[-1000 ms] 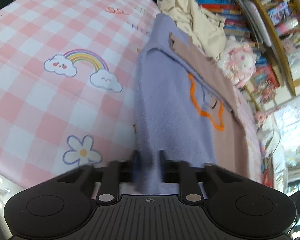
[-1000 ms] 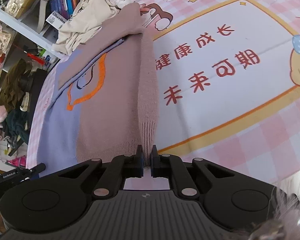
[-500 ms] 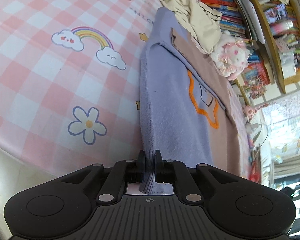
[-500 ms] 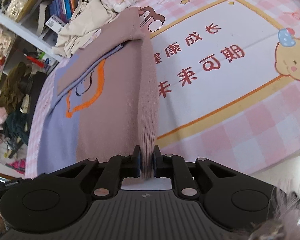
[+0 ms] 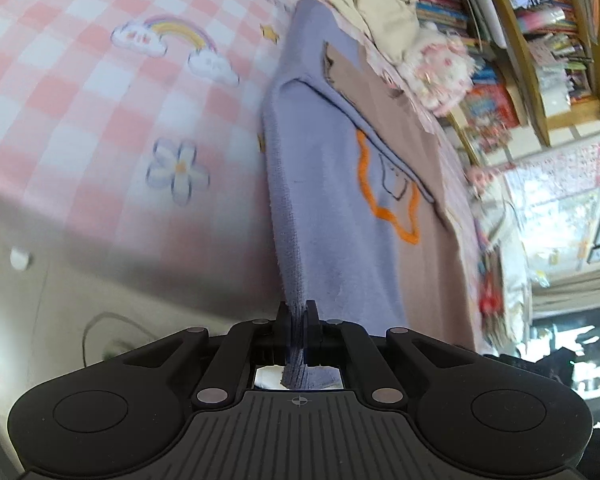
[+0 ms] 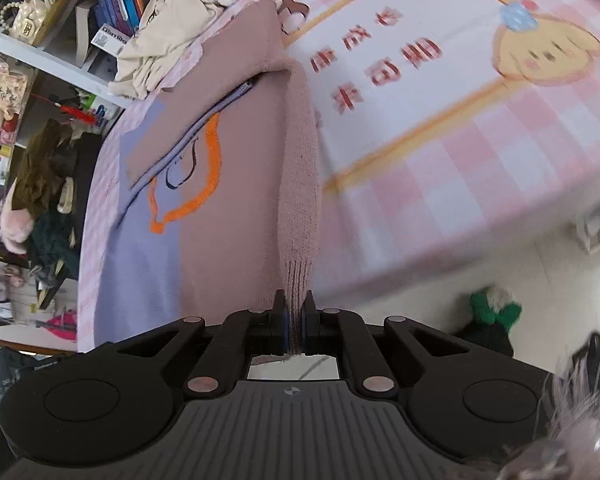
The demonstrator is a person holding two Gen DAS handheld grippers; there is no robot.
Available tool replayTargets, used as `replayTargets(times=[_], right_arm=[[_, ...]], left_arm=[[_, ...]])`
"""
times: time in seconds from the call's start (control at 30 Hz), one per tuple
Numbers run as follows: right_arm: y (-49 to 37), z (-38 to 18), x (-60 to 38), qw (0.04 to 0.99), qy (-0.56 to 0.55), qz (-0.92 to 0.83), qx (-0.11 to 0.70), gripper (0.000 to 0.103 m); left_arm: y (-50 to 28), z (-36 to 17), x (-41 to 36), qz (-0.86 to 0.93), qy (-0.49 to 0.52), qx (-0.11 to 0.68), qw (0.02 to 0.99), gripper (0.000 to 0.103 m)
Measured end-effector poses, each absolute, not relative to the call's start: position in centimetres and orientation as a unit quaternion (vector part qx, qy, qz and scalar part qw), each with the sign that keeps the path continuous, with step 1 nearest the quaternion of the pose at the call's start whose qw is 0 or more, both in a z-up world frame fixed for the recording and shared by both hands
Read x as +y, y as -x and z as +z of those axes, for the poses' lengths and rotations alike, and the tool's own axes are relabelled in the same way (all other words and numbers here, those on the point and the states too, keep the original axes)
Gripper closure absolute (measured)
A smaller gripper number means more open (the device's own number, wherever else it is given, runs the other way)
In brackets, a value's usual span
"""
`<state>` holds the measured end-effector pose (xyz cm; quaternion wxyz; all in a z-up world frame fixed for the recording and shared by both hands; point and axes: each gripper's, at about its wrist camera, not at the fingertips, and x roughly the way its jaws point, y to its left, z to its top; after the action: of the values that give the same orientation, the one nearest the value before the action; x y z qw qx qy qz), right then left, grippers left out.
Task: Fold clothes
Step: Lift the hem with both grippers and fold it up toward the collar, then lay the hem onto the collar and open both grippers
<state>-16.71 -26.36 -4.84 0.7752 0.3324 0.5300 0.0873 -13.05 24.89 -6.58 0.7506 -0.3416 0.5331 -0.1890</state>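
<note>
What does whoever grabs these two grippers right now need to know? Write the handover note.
Left gripper: shut on the purple cuff of the sweater.
Right gripper: shut on the sweater's pink ribbed cuff.
The sweater lies on the pink checked cloth, stretched toward the table's near edge, both sleeves pulled straight alongside the body. A cream garment sits bunched at the far end.
Done: both cuffs gripped, sleeves straight.
Left: no fold is visible yet; probably sleeves go across the chest, then fold the body.
</note>
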Motion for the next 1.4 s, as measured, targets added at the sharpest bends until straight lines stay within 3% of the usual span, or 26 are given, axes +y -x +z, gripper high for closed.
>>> replayTargets(times=[0.2, 0.57, 0.87, 1.17, 1.23, 1.27, 1.3, 1.4], right_arm=[[20.0, -3.7, -27.5, 0.746, -0.384, 0.082, 0.538, 0.097], [9.8, 4.3, -28.7, 0.811, -0.451, 0.151, 0.342, 0.097], [0.7, 2.0, -27.9, 0.811, -0.468, 0.101, 0.336, 0.097], [-5.0, -1.3, -27.8, 0.802, -0.456, 0.071, 0.38, 0.096], [-6.2, -2.2, -27.9, 0.801, -0.45, 0.056, 0.391, 0.091], [-6.8, -2.6, -27.9, 0.803, -0.445, 0.047, 0.395, 0.087], [-7.2, -2.7, -28.0, 0.808, -0.434, 0.037, 0.395, 0.083], [-8.0, -1.9, -28.4, 0.839, -0.381, 0.021, 0.387, 0.078]], left_arm=[[15.3, -5.9, 25.5, -0.203, 0.393, 0.532, 0.722, 0.1], [5.6, -0.6, 26.6, -0.244, 0.504, 0.346, 0.753, 0.1], [-1.9, -2.1, 25.9, -0.19, 0.5, 0.347, 0.77, 0.1], [-7.6, -4.1, 24.2, -0.137, 0.454, 0.401, 0.784, 0.099], [-8.6, -4.5, 23.6, -0.129, 0.436, 0.415, 0.788, 0.09], [-9.0, -4.6, 23.5, -0.129, 0.424, 0.423, 0.79, 0.078], [-9.5, -4.7, 23.3, -0.13, 0.412, 0.431, 0.792, 0.06], [-9.5, -3.5, 23.3, -0.129, 0.359, 0.425, 0.821, 0.048]])
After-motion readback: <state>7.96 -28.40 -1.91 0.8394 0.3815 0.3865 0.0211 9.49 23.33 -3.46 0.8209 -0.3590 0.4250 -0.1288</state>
